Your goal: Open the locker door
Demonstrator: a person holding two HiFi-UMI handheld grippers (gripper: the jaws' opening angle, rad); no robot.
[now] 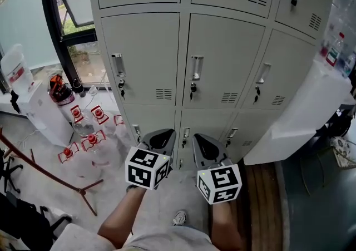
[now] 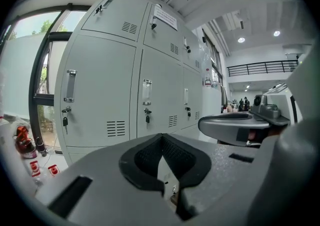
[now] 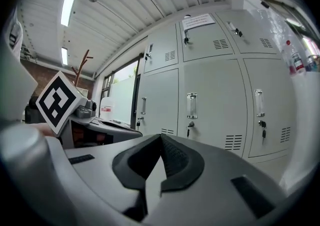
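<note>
Left gripper (image 1: 159,137), right gripper (image 1: 206,145): both jaws pressed together, empty, side by side low before lockers (image 1: 222,49), well apart from doors.
Risk: closed jaws cannot take handle (image 1: 196,68); may knock key (image 1: 193,89) below it.
Target door unclear; wrong one possible.

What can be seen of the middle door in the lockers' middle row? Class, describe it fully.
The door is a pale grey panel, seemingly painted metal, upright and shut. Near its left edge sits a vertical clear handle, with a lock below it and a dark key hanging there. A small slotted vent is at lower right. Nothing touches it.
</note>
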